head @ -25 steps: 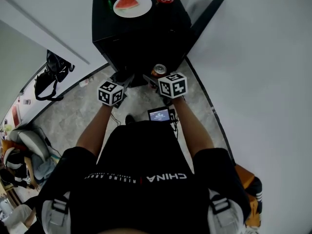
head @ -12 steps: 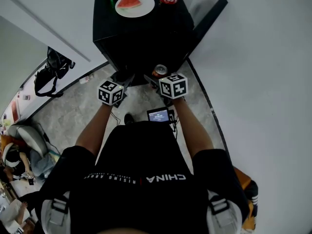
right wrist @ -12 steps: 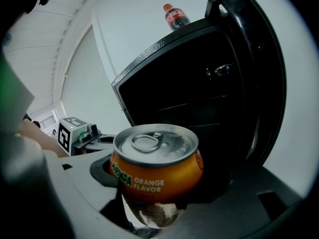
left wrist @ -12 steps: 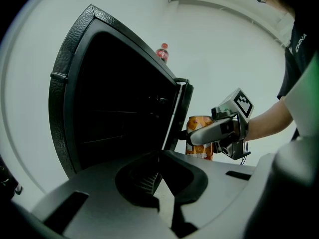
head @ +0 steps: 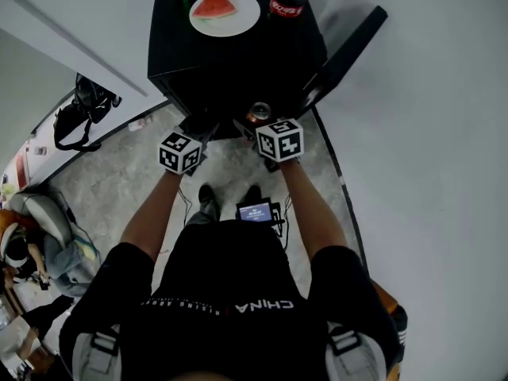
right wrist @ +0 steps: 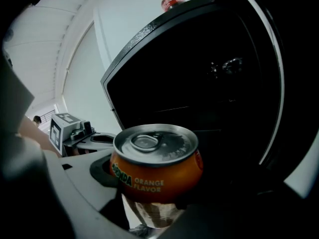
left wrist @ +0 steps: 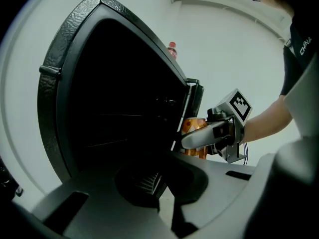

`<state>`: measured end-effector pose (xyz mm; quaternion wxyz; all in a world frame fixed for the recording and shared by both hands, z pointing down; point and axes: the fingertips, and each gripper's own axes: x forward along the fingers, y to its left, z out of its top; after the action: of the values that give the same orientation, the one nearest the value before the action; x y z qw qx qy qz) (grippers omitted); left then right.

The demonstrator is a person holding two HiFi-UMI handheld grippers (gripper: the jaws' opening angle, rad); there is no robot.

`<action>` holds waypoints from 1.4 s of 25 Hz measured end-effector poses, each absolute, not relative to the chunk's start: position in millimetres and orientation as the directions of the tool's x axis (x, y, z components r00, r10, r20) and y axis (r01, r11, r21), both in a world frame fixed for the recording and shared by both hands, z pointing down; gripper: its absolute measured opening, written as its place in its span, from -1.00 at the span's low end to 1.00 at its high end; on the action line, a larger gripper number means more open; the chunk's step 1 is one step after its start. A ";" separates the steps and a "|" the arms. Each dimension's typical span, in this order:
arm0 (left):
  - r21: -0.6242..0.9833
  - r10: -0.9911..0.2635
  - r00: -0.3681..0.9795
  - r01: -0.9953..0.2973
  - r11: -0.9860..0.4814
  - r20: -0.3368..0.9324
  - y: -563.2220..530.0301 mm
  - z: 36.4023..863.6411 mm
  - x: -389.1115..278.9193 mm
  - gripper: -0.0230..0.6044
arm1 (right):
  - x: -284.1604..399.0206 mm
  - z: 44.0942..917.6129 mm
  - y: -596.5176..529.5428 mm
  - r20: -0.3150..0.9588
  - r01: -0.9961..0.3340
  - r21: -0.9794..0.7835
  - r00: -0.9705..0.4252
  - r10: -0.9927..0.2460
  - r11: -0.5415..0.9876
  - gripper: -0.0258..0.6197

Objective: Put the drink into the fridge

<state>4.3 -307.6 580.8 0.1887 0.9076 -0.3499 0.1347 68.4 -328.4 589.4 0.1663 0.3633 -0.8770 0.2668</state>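
Right gripper (head: 262, 127) jaws clamp the orange can (right wrist: 157, 171) at its sides. Can upright, lid above the fingers, just outside the open fridge (head: 230, 62). Left gripper (left wrist: 167, 195) jaws together, empty.

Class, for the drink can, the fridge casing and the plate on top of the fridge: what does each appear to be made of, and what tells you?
Can: thin metal, probably aluminium. It has a dull silvery lid with a pull tab and a glossy orange printed wall.
Fridge casing: black with a pebbled finish. It could be painted metal or plastic; the look leaves that open.
Plate: smooth and white, so ceramic or plastic.
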 end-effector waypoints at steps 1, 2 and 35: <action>0.245 -0.588 0.716 -0.689 -0.681 0.377 -311.7 582.0 5.0 -0.89 | 67.1 591.7 -333.8 0.486 -0.726 -0.342 -0.681 -0.549 0.597 0.16; 0.242 -0.594 0.711 -0.694 -0.678 0.376 -316.4 583.0 5.7 -0.89 | 66.1 594.3 -340.0 0.486 -0.726 -0.337 -0.680 -0.550 0.600 0.16; 0.201 -0.796 0.453 -0.891 -0.406 0.401 -445.4 699.4 -10.2 -0.89 | 31.8 709.8 -515.6 0.422 -0.796 -0.154 -0.589 -0.690 0.585 0.16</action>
<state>-10.2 -445.4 699.4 0.1959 0.8296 -0.5084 0.1219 31.8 -515.6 709.8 0.1604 0.4241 -0.8757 0.1658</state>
